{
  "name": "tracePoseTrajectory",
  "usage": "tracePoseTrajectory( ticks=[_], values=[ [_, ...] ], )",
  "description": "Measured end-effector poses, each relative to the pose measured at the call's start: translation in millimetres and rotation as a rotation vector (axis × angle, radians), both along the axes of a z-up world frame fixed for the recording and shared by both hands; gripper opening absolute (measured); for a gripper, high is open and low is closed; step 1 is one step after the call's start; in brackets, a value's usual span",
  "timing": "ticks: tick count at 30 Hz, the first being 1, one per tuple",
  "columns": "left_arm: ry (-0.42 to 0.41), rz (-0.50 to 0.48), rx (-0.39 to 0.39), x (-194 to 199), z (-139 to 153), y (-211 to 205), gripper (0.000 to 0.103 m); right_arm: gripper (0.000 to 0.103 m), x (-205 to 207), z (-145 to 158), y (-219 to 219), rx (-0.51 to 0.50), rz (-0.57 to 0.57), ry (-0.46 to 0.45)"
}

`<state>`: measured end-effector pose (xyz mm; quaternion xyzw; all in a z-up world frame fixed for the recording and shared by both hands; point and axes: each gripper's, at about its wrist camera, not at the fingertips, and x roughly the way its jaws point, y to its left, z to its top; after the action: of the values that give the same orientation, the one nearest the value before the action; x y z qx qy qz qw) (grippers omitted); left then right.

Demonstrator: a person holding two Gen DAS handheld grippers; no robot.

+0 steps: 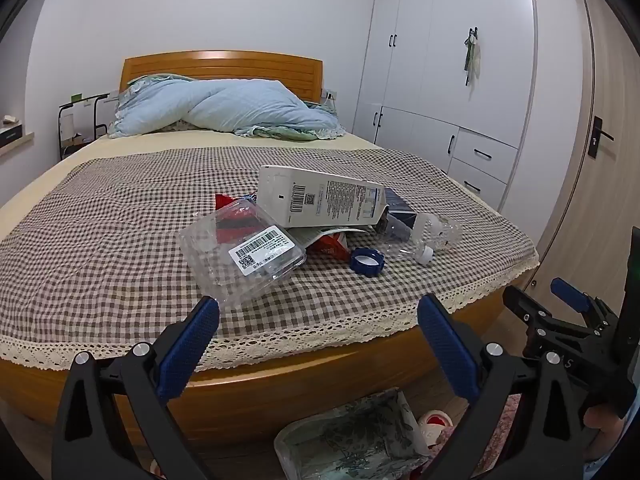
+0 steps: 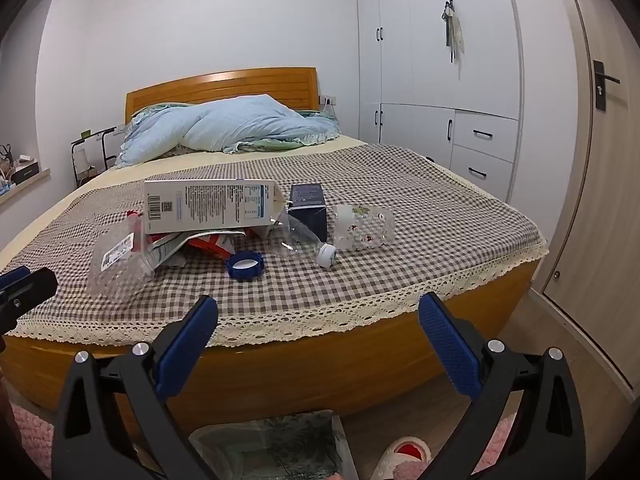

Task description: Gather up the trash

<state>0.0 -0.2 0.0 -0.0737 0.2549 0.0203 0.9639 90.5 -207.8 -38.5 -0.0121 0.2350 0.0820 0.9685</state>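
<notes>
Trash lies in a heap on the checked bedspread (image 1: 100, 240): a clear plastic clamshell box (image 1: 240, 252) with a barcode label, a white carton (image 1: 320, 200), red wrappers (image 1: 332, 244), a blue ring lid (image 1: 367, 261), a crushed clear bottle (image 1: 416, 240) and a dark blue box (image 2: 307, 204). The same heap shows in the right wrist view, with the clamshell (image 2: 116, 264), carton (image 2: 208, 206), lid (image 2: 245, 265) and bottle (image 2: 308, 240). My left gripper (image 1: 318, 316) is open and empty, just short of the clamshell. My right gripper (image 2: 318, 314) is open and empty before the bed's foot.
A bin lined with a patterned bag (image 1: 344, 440) stands on the floor below the bed's foot, also in the right wrist view (image 2: 272, 444). Slippers (image 2: 404, 456) lie beside it. A blue duvet (image 1: 240, 108) lies by the headboard. White wardrobes (image 1: 440, 80) stand to the right.
</notes>
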Motion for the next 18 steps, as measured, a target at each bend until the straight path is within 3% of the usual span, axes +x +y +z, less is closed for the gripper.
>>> tracePoseTrajectory(
  ticks=[18],
  values=[
    [-0.001, -0.002, -0.004, -1.6, -1.9, 1.8, 0.096, 0.097, -0.7, -0.4, 0.4, -0.006, 0.002, 0.002]
  ],
)
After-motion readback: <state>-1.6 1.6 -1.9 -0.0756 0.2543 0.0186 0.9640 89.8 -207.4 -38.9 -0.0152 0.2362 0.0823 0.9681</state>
